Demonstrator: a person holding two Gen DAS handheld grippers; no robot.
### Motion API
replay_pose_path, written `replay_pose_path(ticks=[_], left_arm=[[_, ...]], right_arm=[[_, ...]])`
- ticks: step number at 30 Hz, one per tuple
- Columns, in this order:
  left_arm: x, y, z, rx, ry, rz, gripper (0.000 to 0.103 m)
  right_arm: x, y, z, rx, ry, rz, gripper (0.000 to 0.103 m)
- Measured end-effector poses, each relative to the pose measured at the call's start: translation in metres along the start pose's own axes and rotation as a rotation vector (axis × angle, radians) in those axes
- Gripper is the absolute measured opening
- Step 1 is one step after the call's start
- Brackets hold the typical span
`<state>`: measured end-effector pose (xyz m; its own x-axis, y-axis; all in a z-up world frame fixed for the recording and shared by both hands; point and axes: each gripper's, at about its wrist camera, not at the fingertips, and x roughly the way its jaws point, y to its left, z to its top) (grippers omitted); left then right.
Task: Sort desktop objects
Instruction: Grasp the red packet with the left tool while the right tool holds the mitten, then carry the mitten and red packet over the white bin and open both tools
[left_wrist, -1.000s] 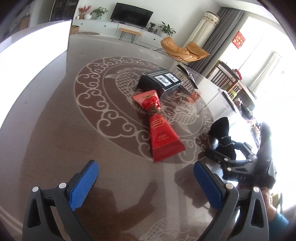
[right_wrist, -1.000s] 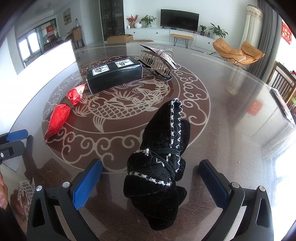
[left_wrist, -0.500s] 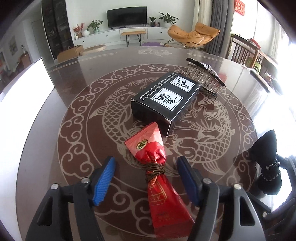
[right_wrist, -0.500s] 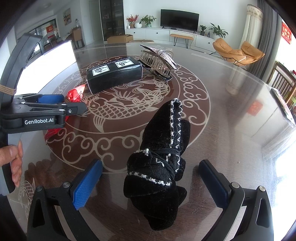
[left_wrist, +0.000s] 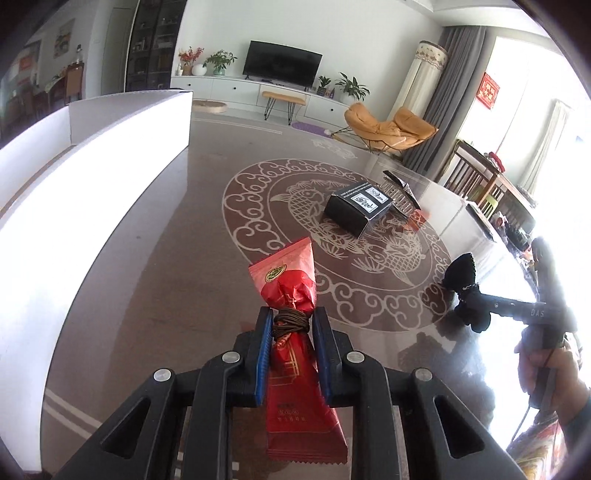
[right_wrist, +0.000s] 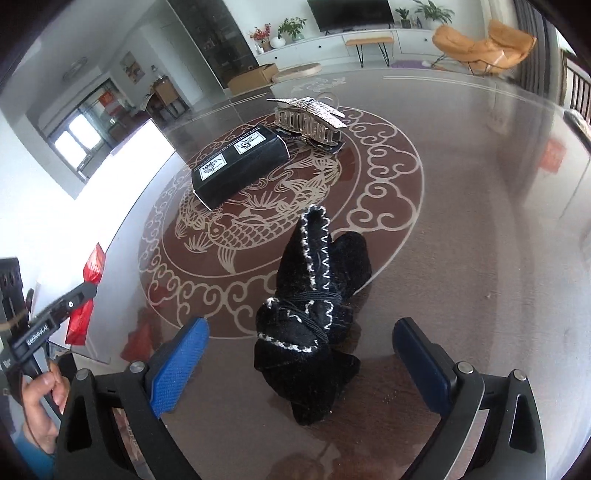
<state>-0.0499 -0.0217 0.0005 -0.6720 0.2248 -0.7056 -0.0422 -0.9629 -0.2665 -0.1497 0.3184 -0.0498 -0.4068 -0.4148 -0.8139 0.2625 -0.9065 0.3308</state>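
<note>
**Packet pinched on the left, fleece bundle straddled on the right**

Clamping the red foil packet (left_wrist: 291, 288) in the left gripper (left_wrist: 291, 332), with both blue pads pressed flat against its twine-wound waist. Holding it clear of the glass-topped table (left_wrist: 166, 295), flared end pointing forward and printed end hanging back beneath the fingers. Angling downward and forward over the table, with the white box wall (left_wrist: 92, 155) along the left. In the right wrist view, curling the left hand (right_wrist: 40, 398) under the handle, with a blue sleeve just below.

Hovering the right gripper (right_wrist: 299, 354) steeply nose-down over the black fleece bundle (right_wrist: 314, 314), with fingers spread wide on either side of its near end and touching neither flank. Having just been closing a little, with the bundle between the pads yet ungripped. Resting on the table, bound round the middle by a black cord, with white zigzag stitching up its raised tip. In the left wrist view, wrapping the right hand (left_wrist: 546, 373) round the handle near the table's right edge.

Lying further back on the carp medallion: black carton (right_wrist: 240, 166) with two white labels and, just behind it, a silvery hair claw (right_wrist: 310, 118), touching or apart impossible to tell.
</note>
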Motion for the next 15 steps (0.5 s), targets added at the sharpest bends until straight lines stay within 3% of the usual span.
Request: replay_pose_path(ticks=[4, 5, 6, 9, 12, 15], left_arm=[[-0.016, 0.012, -0.007, -0.042, -0.025, -0.019, 0.021], [-0.019, 0.014, -0.008, -0.045, -0.029, -0.023, 0.021], [-0.024, 0.015, -0.006, -0.049, -0.032, -0.028, 0.021], [-0.049, 0.025, -0.004, -0.074, -0.067, -0.048, 0.021], [-0.079, 0.042, 0.004, -0.114, -0.117, -0.065, 0.021], [-0.110, 0.072, 0.022, -0.159, -0.169, -0.058, 0.021]], right_arm=[[0.001, 0.014, 0.010, -0.087, 0.028, -0.087, 0.092], [0.007, 0.016, 0.012, -0.095, 0.046, -0.102, 0.073], [0.013, 0.016, 0.011, -0.101, 0.066, -0.123, 0.043], [0.011, 0.024, 0.015, -0.124, 0.033, -0.222, 0.042], [-0.004, 0.039, 0.020, -0.107, -0.001, -0.186, 0.042], [-0.015, 0.081, 0.033, -0.162, -0.036, -0.119, 0.042]])
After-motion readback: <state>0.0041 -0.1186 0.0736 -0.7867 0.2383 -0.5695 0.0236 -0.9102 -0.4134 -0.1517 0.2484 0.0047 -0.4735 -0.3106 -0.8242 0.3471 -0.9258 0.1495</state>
